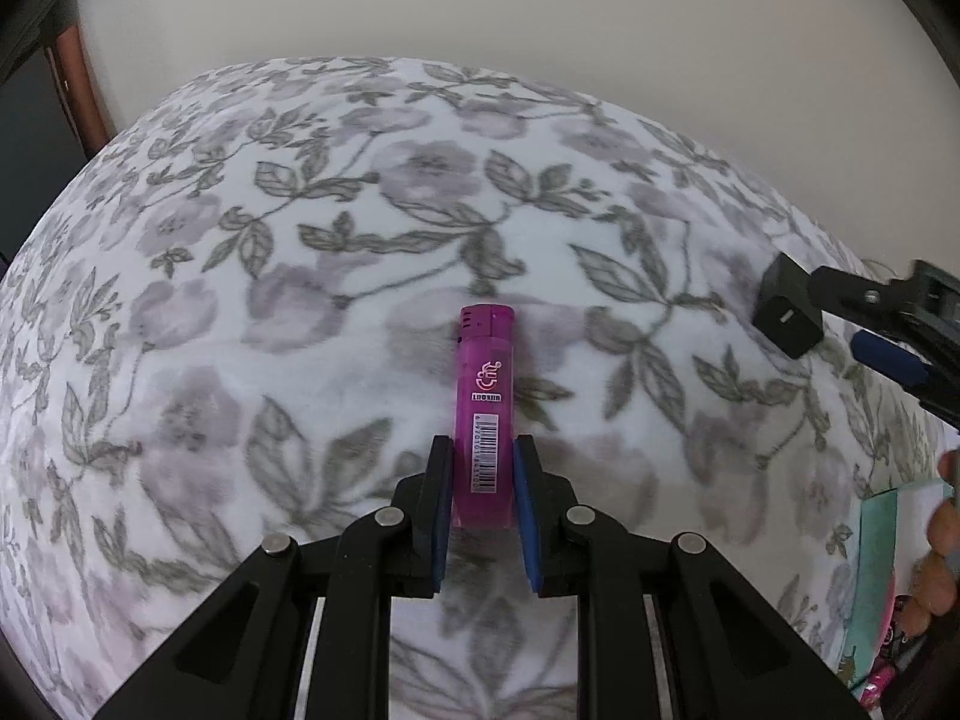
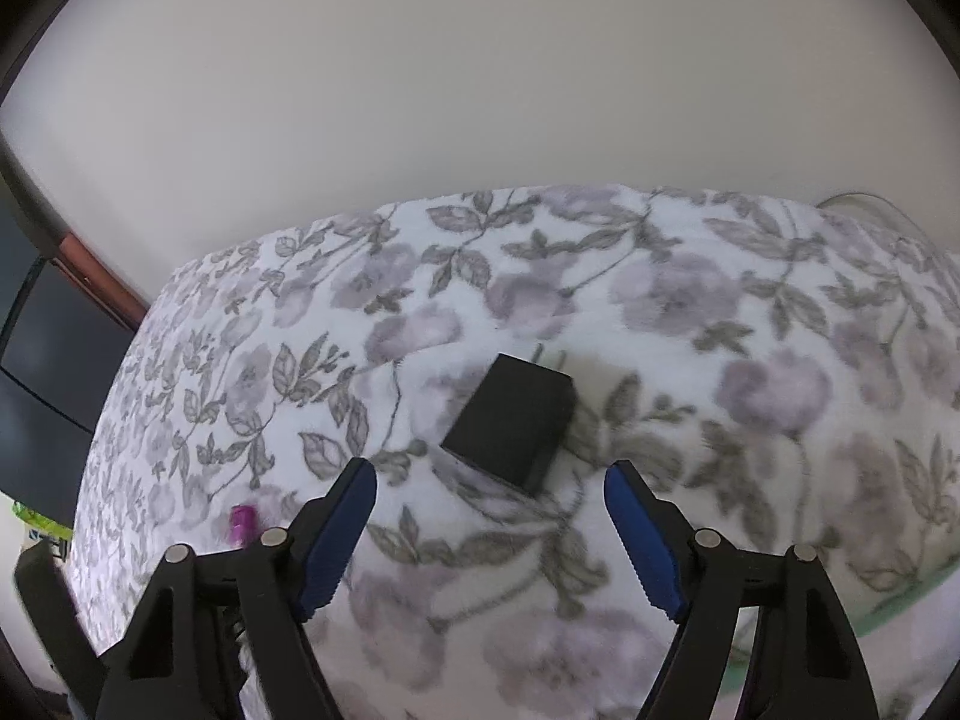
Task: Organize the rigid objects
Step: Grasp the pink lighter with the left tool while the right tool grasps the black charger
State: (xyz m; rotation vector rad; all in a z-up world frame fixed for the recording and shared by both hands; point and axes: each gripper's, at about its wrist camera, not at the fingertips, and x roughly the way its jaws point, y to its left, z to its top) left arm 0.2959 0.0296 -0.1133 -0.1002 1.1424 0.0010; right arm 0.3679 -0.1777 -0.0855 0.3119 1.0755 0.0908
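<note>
A translucent purple lighter (image 1: 485, 408) with a barcode label lies lengthwise on the floral blanket (image 1: 300, 300). My left gripper (image 1: 483, 450) is shut on its lower half, blue pads against both sides. A black plug adapter (image 2: 510, 423) with two metal prongs lies on the blanket; it also shows in the left wrist view (image 1: 786, 315). My right gripper (image 2: 489, 480) is open and empty, its jaws wide apart just short of the adapter. The right gripper shows at the right edge of the left wrist view (image 1: 870, 324). The lighter's tip (image 2: 243, 523) shows at lower left in the right wrist view.
A plain wall (image 2: 480, 90) rises behind the blanket. A dark screen (image 2: 54, 348) and a wooden frame stand to the left. A teal container (image 1: 882, 588) with pink items and a hand sits at the right edge of the left wrist view.
</note>
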